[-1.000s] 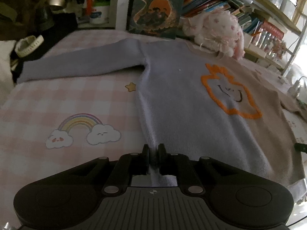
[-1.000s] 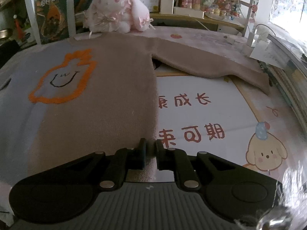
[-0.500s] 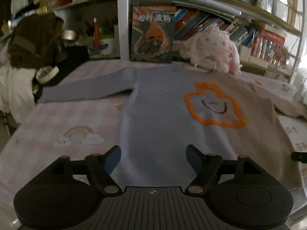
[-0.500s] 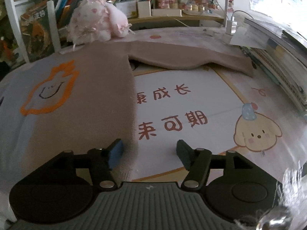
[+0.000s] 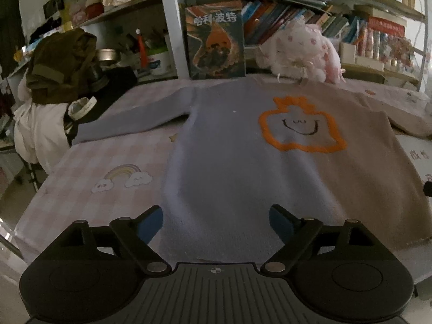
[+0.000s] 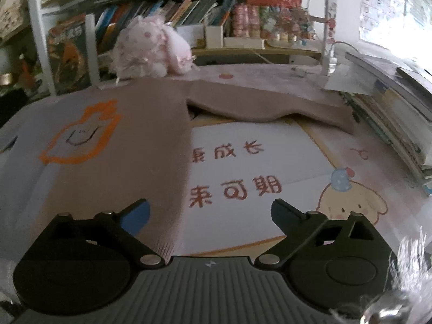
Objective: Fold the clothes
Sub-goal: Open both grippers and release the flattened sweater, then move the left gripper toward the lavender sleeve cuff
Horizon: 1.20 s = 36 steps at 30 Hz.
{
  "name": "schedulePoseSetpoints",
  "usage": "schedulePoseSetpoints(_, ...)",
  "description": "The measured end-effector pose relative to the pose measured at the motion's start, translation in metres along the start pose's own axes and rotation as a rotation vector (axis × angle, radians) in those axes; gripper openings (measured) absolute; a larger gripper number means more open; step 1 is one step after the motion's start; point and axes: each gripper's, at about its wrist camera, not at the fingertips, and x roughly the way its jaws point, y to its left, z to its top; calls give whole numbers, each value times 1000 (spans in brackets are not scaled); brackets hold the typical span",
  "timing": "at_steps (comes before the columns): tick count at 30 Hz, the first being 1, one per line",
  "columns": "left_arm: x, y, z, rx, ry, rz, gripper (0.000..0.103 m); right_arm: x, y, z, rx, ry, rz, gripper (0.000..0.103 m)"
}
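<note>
A long-sleeved sweater (image 5: 243, 162), lilac on its left half and tan on its right, with an orange outlined smiley, lies flat on the table with both sleeves spread out. It also shows in the right wrist view (image 6: 129, 156). My left gripper (image 5: 216, 222) is open and empty, raised above the sweater's lilac hem. My right gripper (image 6: 210, 212) is open and empty, above the tan hem's right corner and the printed mat.
A pink plush toy (image 5: 302, 51) and an upright book (image 5: 216, 43) stand behind the collar, before bookshelves. A pile of clothes (image 5: 54, 81) lies at the far left. Stacked books (image 6: 399, 124) line the right edge. A printed mat (image 6: 256, 167) covers the table.
Both grippers were shut on the sweater's hem a second ago. They have opened, let the hem go, and pulled up and back from it.
</note>
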Motion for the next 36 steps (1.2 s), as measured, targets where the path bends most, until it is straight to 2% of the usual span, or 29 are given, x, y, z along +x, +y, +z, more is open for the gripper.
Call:
schedulePoseSetpoints(9, -2, -18, 2, 73, -7, -40, 93, -9, 11, -5, -63, -7, 56, 99)
schedulePoseSetpoints(19, 13, -7, 7, 136, -12, -110, 93, -11, 28, -4, -29, -11, 13, 99)
schedulePoseSetpoints(24, 28, 19, 12, 195, -30, -167, 93, -11, 52, -4, 12, -17, -38, 99)
schedulePoseSetpoints(28, 44, 49, 22, 231, -25, -213, 93, -13, 86, -2, 44, -19, -81, 99)
schedulePoseSetpoints(36, 75, 110, 37, 238, -24, -275, 93, -17, 169, -4, -32, -57, -86, 100)
